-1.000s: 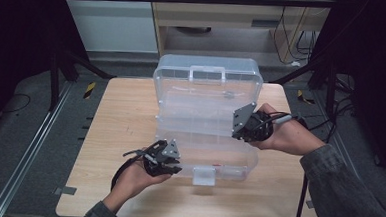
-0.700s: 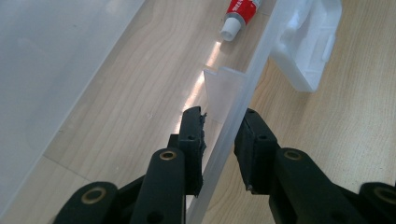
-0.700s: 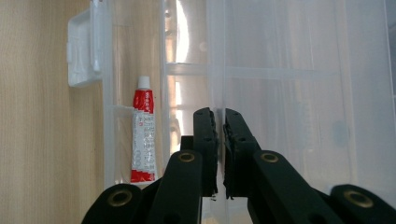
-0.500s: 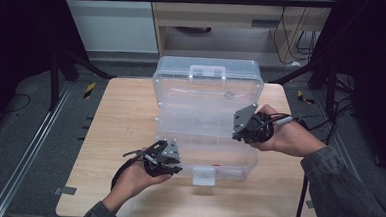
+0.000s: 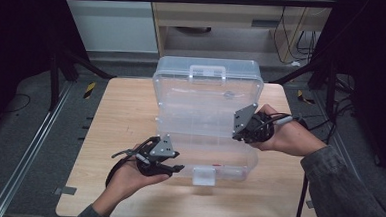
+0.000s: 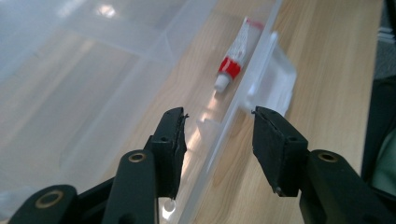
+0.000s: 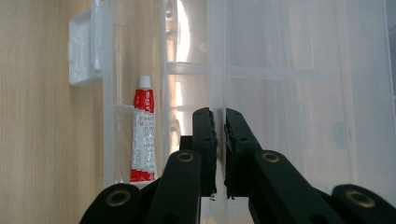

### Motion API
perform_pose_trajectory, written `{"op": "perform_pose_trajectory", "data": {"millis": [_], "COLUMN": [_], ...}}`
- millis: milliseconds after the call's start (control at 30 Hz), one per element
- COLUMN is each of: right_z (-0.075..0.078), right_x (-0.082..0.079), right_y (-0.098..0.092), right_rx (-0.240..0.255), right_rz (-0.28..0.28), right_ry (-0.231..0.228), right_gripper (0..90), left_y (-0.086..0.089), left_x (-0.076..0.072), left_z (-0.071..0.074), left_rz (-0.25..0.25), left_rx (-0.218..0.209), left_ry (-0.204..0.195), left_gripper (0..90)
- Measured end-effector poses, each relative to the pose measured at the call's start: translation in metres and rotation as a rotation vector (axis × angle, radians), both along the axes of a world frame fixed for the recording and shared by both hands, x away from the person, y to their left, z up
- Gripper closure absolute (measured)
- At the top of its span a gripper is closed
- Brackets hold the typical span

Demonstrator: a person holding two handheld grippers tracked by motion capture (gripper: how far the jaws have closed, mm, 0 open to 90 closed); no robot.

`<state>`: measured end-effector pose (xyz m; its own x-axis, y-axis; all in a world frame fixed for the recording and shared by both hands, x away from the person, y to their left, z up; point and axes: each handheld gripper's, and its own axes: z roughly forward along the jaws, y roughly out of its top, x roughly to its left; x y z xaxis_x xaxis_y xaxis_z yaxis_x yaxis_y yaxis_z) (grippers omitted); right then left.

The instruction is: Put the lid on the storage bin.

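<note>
2 grippers work a clear box [image 5: 205,114] on the counter [image 5: 120,114]; left gripper [image 6: 217,135], just opening, has risen, straddling its front wall; right gripper [image 7: 220,154] stays pinching the raised lid's edge.

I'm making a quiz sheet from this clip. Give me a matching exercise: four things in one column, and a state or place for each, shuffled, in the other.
Things:
1. left gripper
2. right gripper
3. red-and-white tube
4. box lid

States or places:
A. raised open behind the box
B. lying inside the clear box, by its front wall
C. shut on a thin clear plastic edge
D. jaws apart, either side of the front wall

Pairs: 1-D, 2-C, 3-B, 4-A
</note>
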<state>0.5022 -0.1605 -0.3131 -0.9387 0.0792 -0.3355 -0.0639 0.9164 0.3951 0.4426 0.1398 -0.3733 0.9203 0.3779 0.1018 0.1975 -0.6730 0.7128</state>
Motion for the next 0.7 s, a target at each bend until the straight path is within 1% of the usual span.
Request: {"op": "perform_pose_trajectory", "data": {"millis": [67,133,167,233,267,333,367,433,500,533,600,633,700], "right_z": [0.000,0.000,0.000,0.000,0.000,-0.001,-0.001,-0.001,-0.001,-0.002,-0.002,-0.002,-0.003], "right_x": [0.000,0.000,0.000,0.000,0.000,-0.001,-0.001,-0.002,-0.002,-0.002,-0.002,-0.003,-0.003], "right_y": [0.000,0.000,0.000,0.000,0.000,0.000,0.000,-0.001,-0.001,-0.001,-0.001,-0.001,-0.001], "right_rx": [0.001,0.004,0.004,0.003,0.003,-0.001,0.000,0.002,0.004,0.005,0.005,0.006,0.001], "right_rz": [0.000,0.000,-0.001,-0.003,-0.002,-0.003,-0.002,-0.001,-0.002,0.002,0.003,0.003,0.007], "right_ry": [0.000,0.001,0.002,0.001,-0.001,-0.003,-0.002,-0.001,-0.005,-0.006,0.000,0.002,0.006], "right_gripper": [84.6,84.6,84.5,84.5,84.4,84.3,84.3,84.4,84.4,84.3,84.4,84.4,84.5], "left_y": [0.005,0.012,0.015,0.025,0.028,0.037,0.041,0.049,0.057,0.060,0.063,0.065,0.066], "left_x": [0.001,0.005,0.007,0.013,0.015,0.022,0.026,0.036,0.046,0.050,0.056,0.059,0.063], "left_z": [0.010,0.023,0.028,0.046,0.051,0.063,0.067,0.073,0.076,0.077,0.077,0.076,0.075], "left_rz": [0.007,0.015,0.024,0.046,0.052,0.086,0.108,0.149,0.181,0.191,0.203,0.205,0.203], "left_rx": [-0.044,-0.070,-0.082,-0.113,-0.122,-0.153,-0.158,-0.171,-0.187,-0.189,-0.193,-0.191,-0.191], "left_ry": [-0.002,-0.004,-0.012,-0.025,-0.030,-0.040,-0.045,-0.051,-0.042,-0.035,-0.023,-0.006,0.015], "left_gripper": [52.8,51.6,51.5,52.5,53.1,54.8,56.0,62.3,67.9,72.5,78.6,82.0,86.1]}}
